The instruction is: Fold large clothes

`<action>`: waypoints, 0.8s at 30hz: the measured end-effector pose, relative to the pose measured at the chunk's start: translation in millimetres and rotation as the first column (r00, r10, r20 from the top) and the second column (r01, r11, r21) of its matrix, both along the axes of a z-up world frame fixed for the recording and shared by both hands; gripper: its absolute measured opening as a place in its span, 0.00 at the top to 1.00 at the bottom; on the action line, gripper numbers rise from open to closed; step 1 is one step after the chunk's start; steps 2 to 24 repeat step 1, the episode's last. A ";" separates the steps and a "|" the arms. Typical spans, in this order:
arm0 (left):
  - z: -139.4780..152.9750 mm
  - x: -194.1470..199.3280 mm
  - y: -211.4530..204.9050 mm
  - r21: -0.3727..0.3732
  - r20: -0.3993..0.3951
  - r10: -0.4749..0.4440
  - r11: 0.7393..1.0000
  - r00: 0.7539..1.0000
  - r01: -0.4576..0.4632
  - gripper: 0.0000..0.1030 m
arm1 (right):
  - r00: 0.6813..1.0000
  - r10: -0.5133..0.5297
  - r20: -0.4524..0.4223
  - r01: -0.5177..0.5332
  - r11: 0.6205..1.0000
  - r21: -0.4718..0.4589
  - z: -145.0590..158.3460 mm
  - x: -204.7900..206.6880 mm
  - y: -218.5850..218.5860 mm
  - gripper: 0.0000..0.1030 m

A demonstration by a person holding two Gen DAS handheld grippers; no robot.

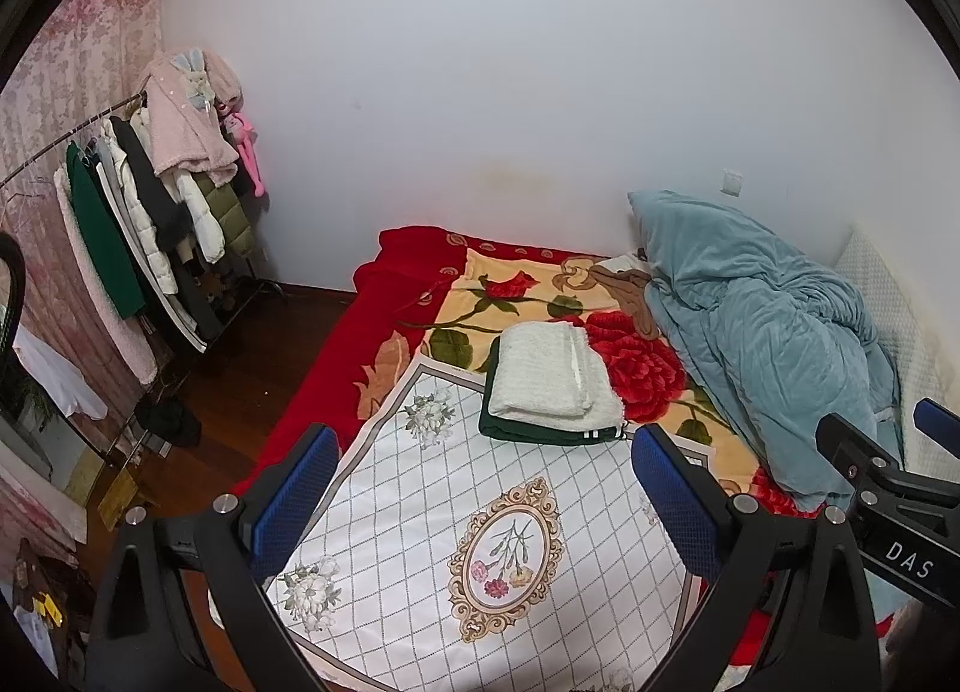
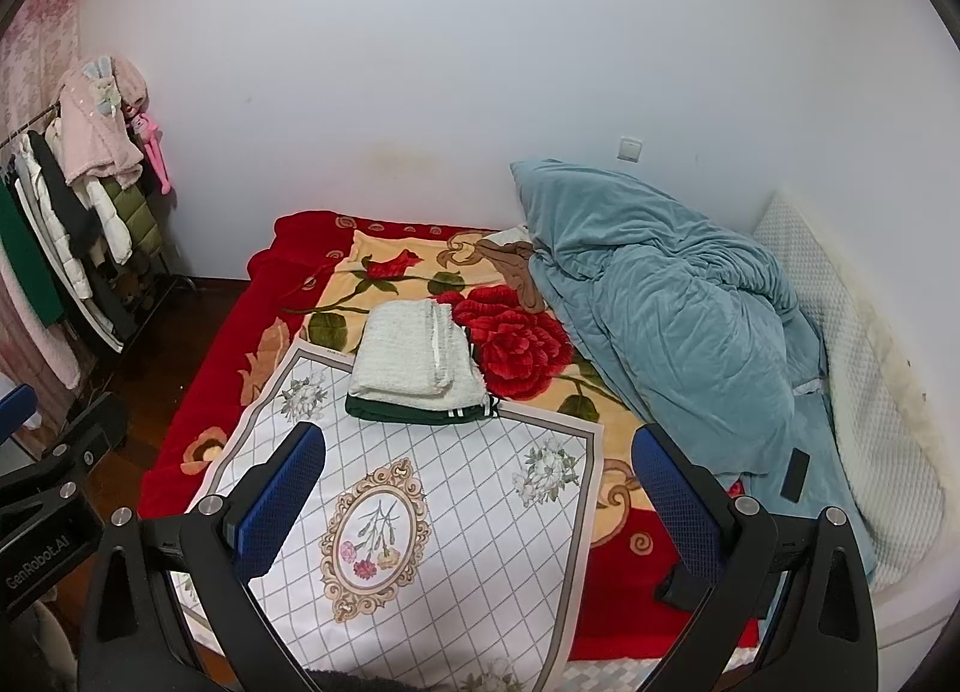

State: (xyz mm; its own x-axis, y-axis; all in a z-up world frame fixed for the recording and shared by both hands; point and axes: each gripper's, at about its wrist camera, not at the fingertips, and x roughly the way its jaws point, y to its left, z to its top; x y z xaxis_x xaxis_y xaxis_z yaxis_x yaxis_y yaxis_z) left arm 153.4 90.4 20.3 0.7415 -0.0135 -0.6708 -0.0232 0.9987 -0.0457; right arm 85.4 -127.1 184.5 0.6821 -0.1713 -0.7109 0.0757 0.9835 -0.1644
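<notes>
Rumpled blue duvet (image 2: 672,296) heaped far right of tongs, rose blanket (image 2: 510,344) ahead, clothes rack (image 1: 150,224) way off left, black phone (image 2: 797,476) on duvet.

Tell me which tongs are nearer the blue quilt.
Right. The right tongs hover open beside the blue quilt, their right finger almost over its lower edge. The left tongs hang open farther left, over the checked cloth.

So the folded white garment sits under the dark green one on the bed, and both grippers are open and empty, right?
Not quite: the white garment lies on top of the dark green one, not under it, as the right wrist view shows. The rest holds: the stack is on the bed, and the left gripper and right gripper are open and empty.
</notes>
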 end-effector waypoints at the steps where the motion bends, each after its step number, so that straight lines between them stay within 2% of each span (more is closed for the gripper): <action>1: -0.5 -1.5 -0.8 -0.001 0.000 0.001 1.000 1.000 -0.001 0.03 | 1.000 -0.001 0.000 0.001 1.000 0.000 0.0 -0.2 0.1 0.00; 24: -0.5 -1.5 -0.8 -0.001 0.000 0.001 1.000 1.000 -0.001 0.03 | 1.000 -0.001 0.000 0.001 1.000 0.000 0.0 -0.2 0.1 0.00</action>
